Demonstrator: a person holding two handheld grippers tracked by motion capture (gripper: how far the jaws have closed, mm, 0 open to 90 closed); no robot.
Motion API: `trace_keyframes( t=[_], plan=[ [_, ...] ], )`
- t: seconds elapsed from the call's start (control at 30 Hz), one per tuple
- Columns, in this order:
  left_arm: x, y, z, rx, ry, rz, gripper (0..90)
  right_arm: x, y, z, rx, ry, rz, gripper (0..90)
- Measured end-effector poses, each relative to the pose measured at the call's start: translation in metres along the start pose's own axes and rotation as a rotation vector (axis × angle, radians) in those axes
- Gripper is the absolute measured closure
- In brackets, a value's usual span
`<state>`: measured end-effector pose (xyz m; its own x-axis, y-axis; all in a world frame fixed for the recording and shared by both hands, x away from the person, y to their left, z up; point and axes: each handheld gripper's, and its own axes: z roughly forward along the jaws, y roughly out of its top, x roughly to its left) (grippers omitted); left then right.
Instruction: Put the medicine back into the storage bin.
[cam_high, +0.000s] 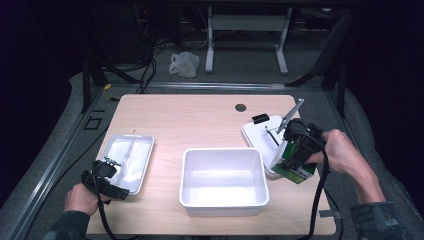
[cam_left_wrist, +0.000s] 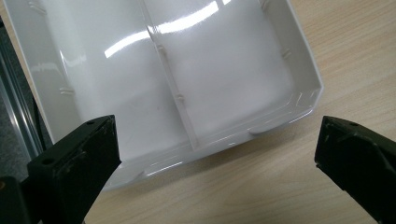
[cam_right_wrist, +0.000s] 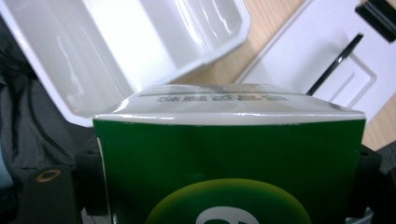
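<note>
A green and white box (cam_high: 294, 167) hangs tilted above the table's right side, and my right gripper (cam_high: 296, 150) is shut on it. The right gripper view has the green box (cam_right_wrist: 229, 163) up close between the two jaws, its white top edge facing away. A deep white bin (cam_high: 223, 181) stands in the middle of the table, just left of the box. My left gripper (cam_high: 107, 167) rests open at the near edge of a divided white tray (cam_high: 127, 157); its fingers (cam_left_wrist: 79, 163) stand wide apart over the tray (cam_left_wrist: 163, 84) with nothing between them.
A flat white tray (cam_high: 262, 135) at the right holds a black clip (cam_high: 260, 119) and a thin black rod (cam_high: 272, 136). The deep bin's rim (cam_right_wrist: 140, 46) lies just beyond the box. A round hole (cam_high: 240, 107) marks the table's far side.
</note>
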<state>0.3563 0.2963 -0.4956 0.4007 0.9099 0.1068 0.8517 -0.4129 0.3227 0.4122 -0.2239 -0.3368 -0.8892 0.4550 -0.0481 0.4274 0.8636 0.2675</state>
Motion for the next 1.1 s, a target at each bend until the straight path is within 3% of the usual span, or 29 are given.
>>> trace_keyframes(
  t=[0.2,0.67,1.1],
  plan=[
    [0.0,0.0,0.0,0.001,-0.002,-0.003,0.0,0.015,0.026,-0.002,0.02,0.003,-0.097,16.4],
    [0.0,0.0,0.001,0.009,-0.005,0.007,0.0,0.036,0.069,0.01,0.027,0.031,-0.227,16.3],
    [0.0,0.0,0.002,0.01,-0.004,0.005,0.0,0.057,0.099,0.044,0.046,0.057,-0.325,16.2]
  ],
)
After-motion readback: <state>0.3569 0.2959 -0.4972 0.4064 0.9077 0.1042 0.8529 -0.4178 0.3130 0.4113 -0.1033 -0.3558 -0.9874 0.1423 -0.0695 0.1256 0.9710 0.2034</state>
